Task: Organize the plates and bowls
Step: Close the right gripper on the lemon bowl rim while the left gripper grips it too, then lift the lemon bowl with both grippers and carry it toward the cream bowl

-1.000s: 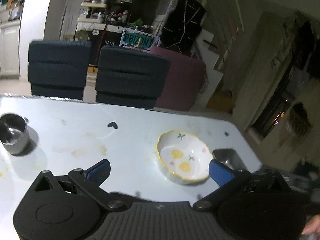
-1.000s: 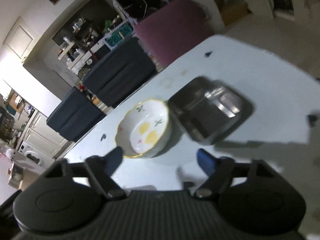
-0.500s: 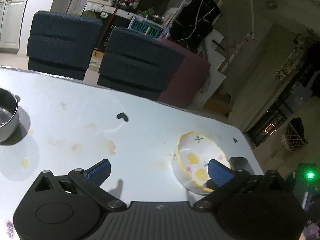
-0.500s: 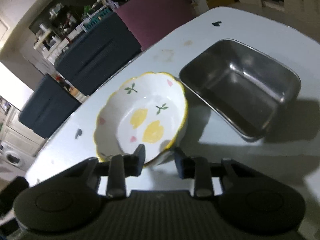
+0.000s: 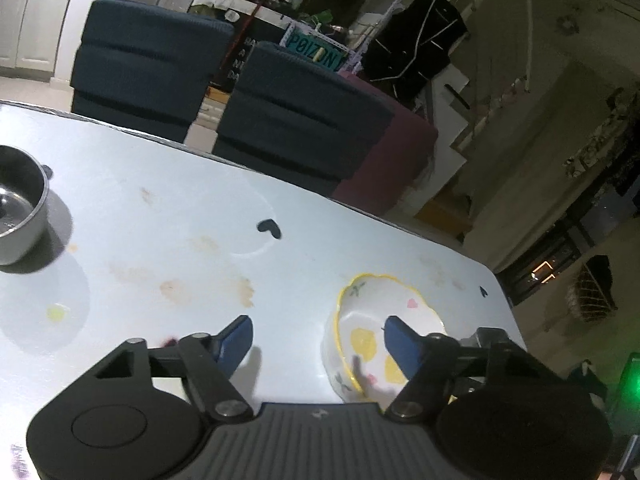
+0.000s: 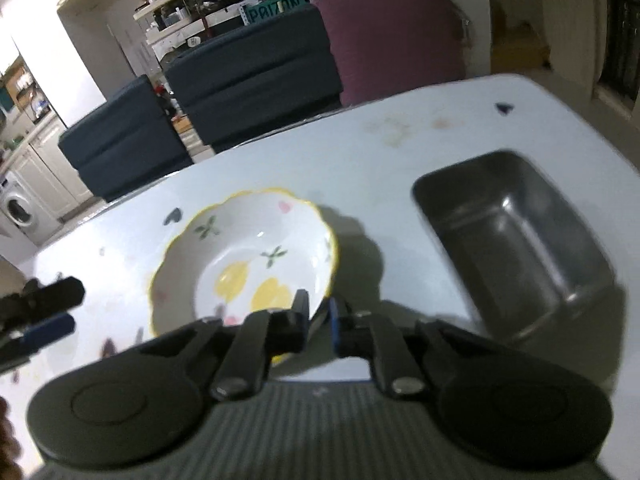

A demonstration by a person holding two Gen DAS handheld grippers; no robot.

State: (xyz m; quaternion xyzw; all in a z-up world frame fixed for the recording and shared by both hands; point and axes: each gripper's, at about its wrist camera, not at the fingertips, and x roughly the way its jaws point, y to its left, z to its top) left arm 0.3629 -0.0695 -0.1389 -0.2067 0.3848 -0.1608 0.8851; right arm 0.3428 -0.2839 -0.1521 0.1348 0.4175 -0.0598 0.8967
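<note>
Lower centre of frame, our right gripper [image 6: 319, 314] closes on the lemon bowl [image 6: 244, 256] rim; the left gripper [image 5: 318, 340], closing, straddles its wall; we should lift level.

On the counter [image 5: 160, 208]: one floral ceramic bowl [image 6: 244, 256], one rectangular steel tray [image 6: 516, 248], one round steel cup [image 5: 20, 224]. Behind it: two dark blue chairs [image 5: 148, 72], one maroon chair [image 6: 392, 36].

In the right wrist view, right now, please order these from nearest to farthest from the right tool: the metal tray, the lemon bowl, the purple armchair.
1. Lemon bowl: its near rim sits between the closing jaws of the right tool.
2. Metal tray: on the table, to the bowl's right.
3. Purple armchair: beyond the table's far edge, top of the view.
</note>
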